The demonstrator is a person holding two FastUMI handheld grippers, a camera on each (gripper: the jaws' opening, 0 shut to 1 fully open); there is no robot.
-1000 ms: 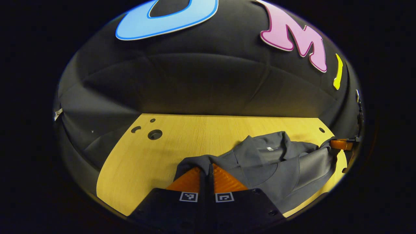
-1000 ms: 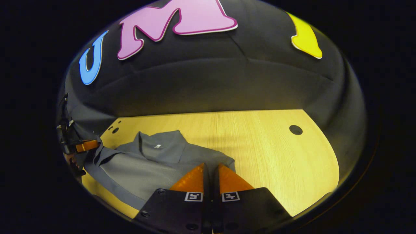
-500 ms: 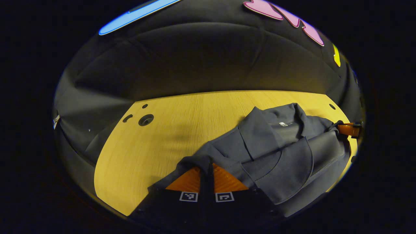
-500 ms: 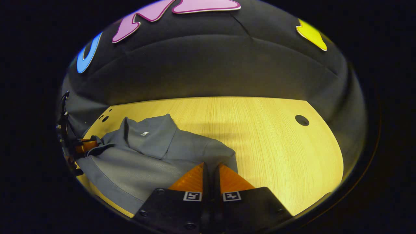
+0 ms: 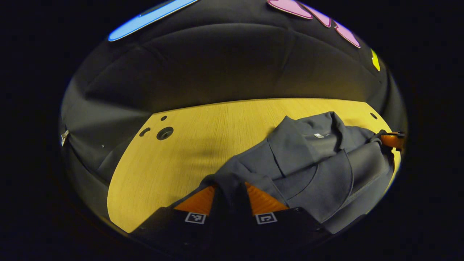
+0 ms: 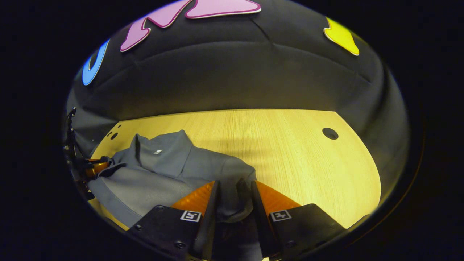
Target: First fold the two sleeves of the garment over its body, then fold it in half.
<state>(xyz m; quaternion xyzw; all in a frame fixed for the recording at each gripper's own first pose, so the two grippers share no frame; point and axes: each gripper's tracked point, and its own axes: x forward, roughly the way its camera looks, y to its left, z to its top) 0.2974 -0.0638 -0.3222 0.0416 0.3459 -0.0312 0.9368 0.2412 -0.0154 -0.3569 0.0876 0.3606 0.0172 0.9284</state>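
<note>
The grey garment lies bunched on the left part of the tabletop, with the collar up. My left gripper and right gripper both have the jaws parted, cloth loose between them, nothing pinched. I judge the fold in half looks laid down; only smoothing is left.

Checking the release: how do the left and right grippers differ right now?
Few differences. The left gripper sits at the garment's left corner with bare table on its left; the right gripper sits at the opposite corner, table on its right. Shared: both have orange fingers spread apart, with grey cloth lying loose between them.
</note>
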